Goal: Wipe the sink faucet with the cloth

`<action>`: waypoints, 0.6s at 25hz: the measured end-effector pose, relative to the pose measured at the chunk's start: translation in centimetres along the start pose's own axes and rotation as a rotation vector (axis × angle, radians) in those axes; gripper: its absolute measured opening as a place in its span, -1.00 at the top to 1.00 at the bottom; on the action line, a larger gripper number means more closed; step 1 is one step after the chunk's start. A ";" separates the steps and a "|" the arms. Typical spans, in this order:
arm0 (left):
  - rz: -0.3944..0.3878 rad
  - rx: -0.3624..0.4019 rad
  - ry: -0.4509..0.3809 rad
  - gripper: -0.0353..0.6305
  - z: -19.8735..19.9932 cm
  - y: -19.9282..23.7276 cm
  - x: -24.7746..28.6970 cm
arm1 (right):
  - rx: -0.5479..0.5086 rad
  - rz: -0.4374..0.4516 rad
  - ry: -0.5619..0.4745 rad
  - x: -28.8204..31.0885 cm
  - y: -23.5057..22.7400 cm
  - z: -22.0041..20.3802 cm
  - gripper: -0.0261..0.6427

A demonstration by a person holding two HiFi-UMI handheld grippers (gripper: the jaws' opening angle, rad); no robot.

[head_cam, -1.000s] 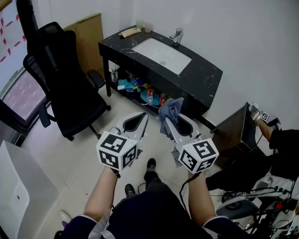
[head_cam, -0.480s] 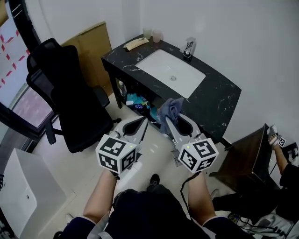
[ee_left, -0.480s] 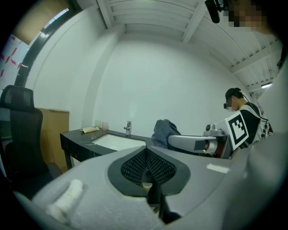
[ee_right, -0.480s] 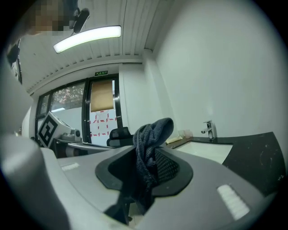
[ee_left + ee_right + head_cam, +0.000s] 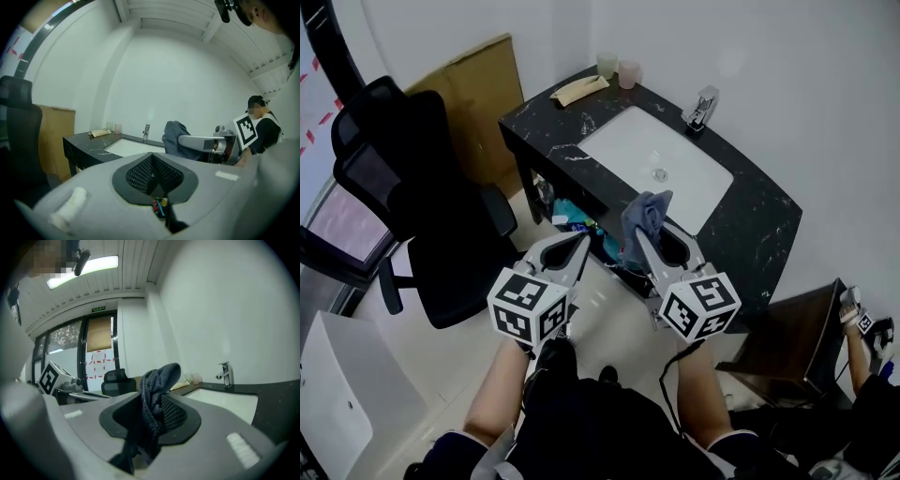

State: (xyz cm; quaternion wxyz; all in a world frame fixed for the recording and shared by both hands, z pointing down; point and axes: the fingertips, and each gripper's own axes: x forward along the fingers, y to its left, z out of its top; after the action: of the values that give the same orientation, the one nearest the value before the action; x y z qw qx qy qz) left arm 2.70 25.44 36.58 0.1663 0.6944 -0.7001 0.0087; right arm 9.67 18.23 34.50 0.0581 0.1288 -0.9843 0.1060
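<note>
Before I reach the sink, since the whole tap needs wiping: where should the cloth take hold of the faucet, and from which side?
Probably the faucet's upright body, below its top lever, coming from the basin side. It stands at the basin's back rim close to the wall, with its spout toward the basin. The cloth sticks out of the right hand-held gripper, which is shut on it.

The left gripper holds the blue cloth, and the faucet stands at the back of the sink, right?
No, the right gripper holds the blue cloth, as the right gripper view shows. The faucet does stand at the back of the sink.
</note>
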 end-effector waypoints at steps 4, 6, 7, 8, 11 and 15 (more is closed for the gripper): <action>-0.030 -0.032 -0.014 0.89 1.5 6.8 2.7 | -0.049 -0.052 0.021 6.1 -0.7 2.0 0.57; -0.061 -0.039 -0.027 0.89 2.8 9.3 4.3 | -0.075 -0.082 0.022 8.7 -1.2 3.4 0.57; -0.081 -0.040 -0.030 0.89 3.3 10.2 5.1 | -0.082 -0.096 0.022 9.9 -1.4 3.8 0.57; -0.101 -0.038 -0.029 0.89 3.6 11.1 5.9 | -0.085 -0.109 0.024 11.0 -1.6 4.0 0.57; -0.172 -0.035 -0.011 0.89 4.1 12.8 8.5 | -0.070 -0.157 0.041 13.4 -2.5 3.4 0.57; -0.267 -0.024 0.023 0.89 4.1 12.8 12.7 | -0.027 -0.238 0.071 14.5 -6.0 2.1 0.57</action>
State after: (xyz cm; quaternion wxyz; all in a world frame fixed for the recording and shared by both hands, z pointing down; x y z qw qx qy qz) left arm -10.42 12.53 38.59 0.1822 0.7794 -0.5993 -0.0138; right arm -2.82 8.65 35.68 0.1068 0.2402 -0.9607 0.0894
